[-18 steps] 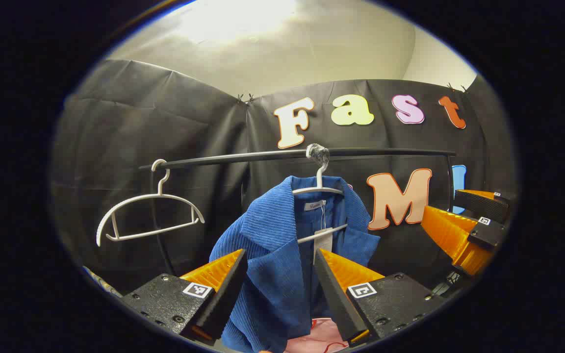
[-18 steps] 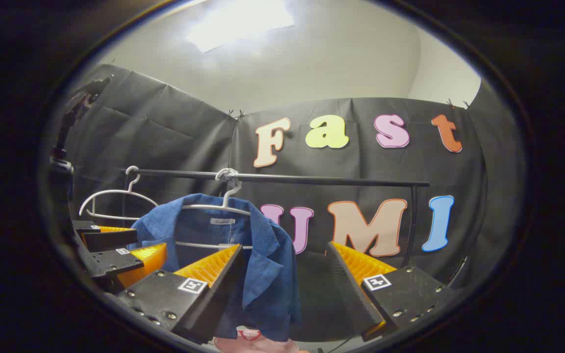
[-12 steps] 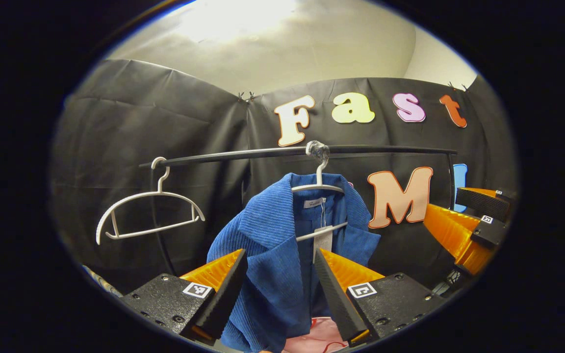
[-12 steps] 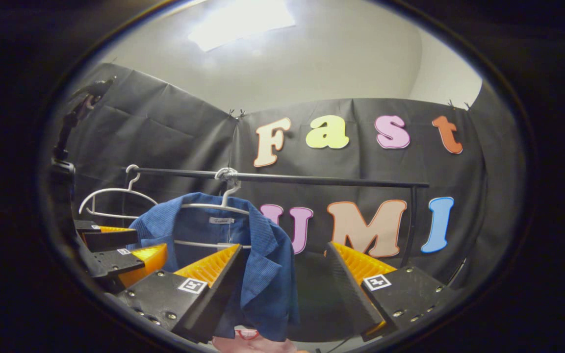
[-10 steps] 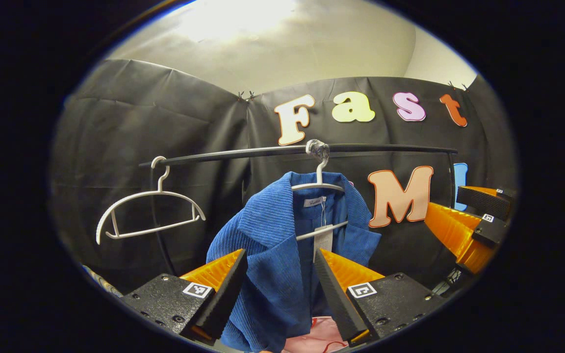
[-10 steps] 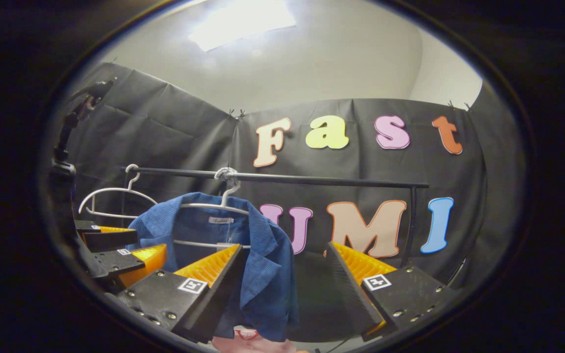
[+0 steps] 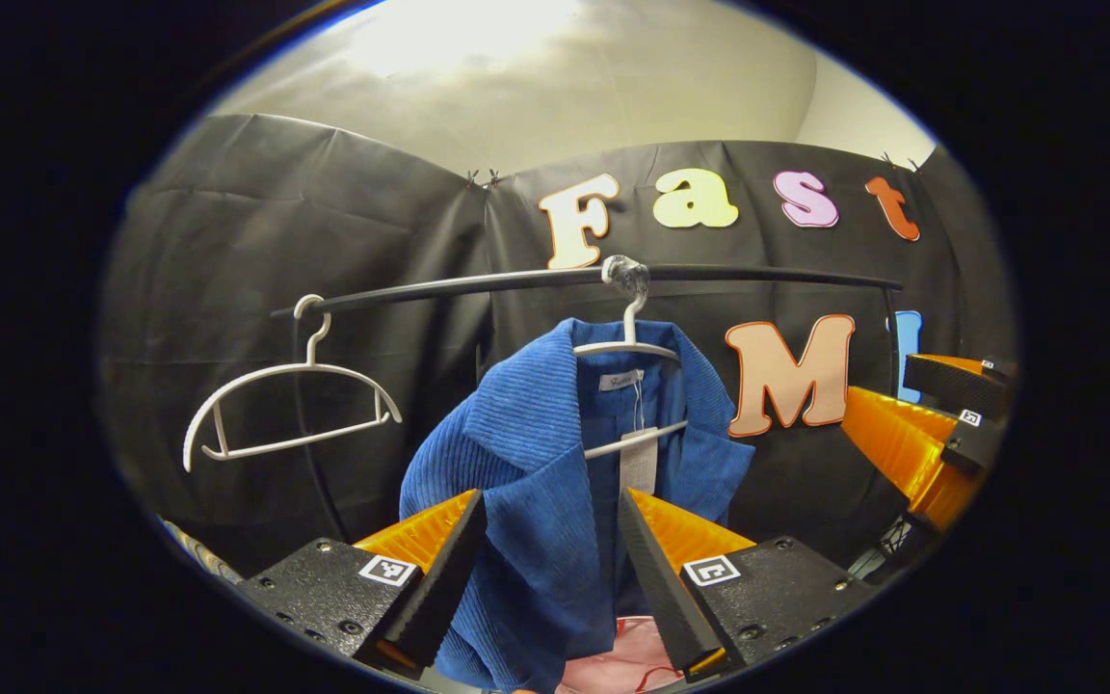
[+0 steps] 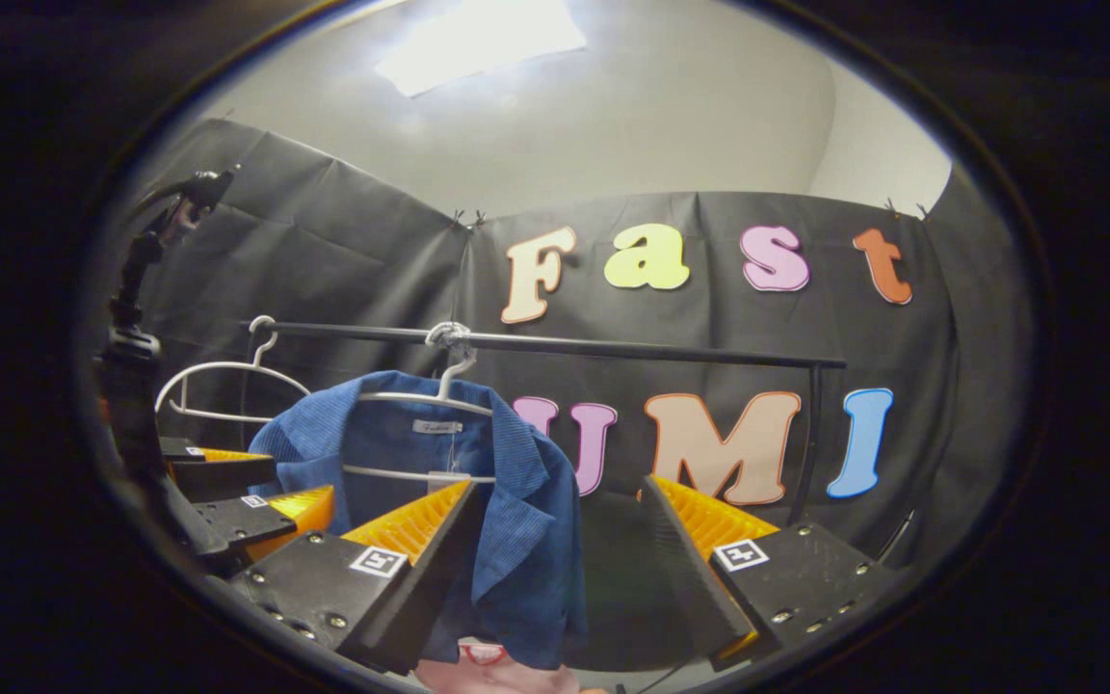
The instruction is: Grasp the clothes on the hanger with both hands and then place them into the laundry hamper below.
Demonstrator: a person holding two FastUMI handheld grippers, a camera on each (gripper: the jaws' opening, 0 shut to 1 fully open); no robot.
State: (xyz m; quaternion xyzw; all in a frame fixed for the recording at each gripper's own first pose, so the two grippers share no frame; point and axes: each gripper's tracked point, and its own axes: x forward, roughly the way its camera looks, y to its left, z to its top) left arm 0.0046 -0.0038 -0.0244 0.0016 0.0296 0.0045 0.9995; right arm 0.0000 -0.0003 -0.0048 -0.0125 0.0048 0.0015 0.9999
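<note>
Item: blue jacket (image 7: pixel 555 463), ribbed corduroy-like cloth, broad lapels turned out, pale neck label and a white paper tag hanging at the opening. We find it on a white hanger (image 7: pixel 627 352) whose hook is wrapped at a black rail (image 7: pixel 478 286); the wrapping looks like tape, though we cannot tell for sure. Its long axis runs straight down from collar to hem, collar at 12 o'clock, hem at 6 o'clock. The open front faces us in both views. In the right gripper view the jacket (image 8: pixel 439 501) hangs at about 8 o'clock from centre.

Second hanger (image 7: pixel 285 405), white, bare, on the same rail at 9 o'clock from the jacket, well apart from it.

Left gripper (image 7: pixel 550 511): jaws spread wide, the jacket's front panel seen between them; we cannot tell whether either finger touches the cloth. It holds nothing.

Right gripper (image 8: pixel 555 496): jaws spread wide, holding nothing, the jacket's edge just beside its one finger. In the left gripper view it shows at 3 o'clock (image 7: pixel 921 424).

Pink cloth (image 7: pixel 613 660) lies below the hem at 6 o'clock.
</note>
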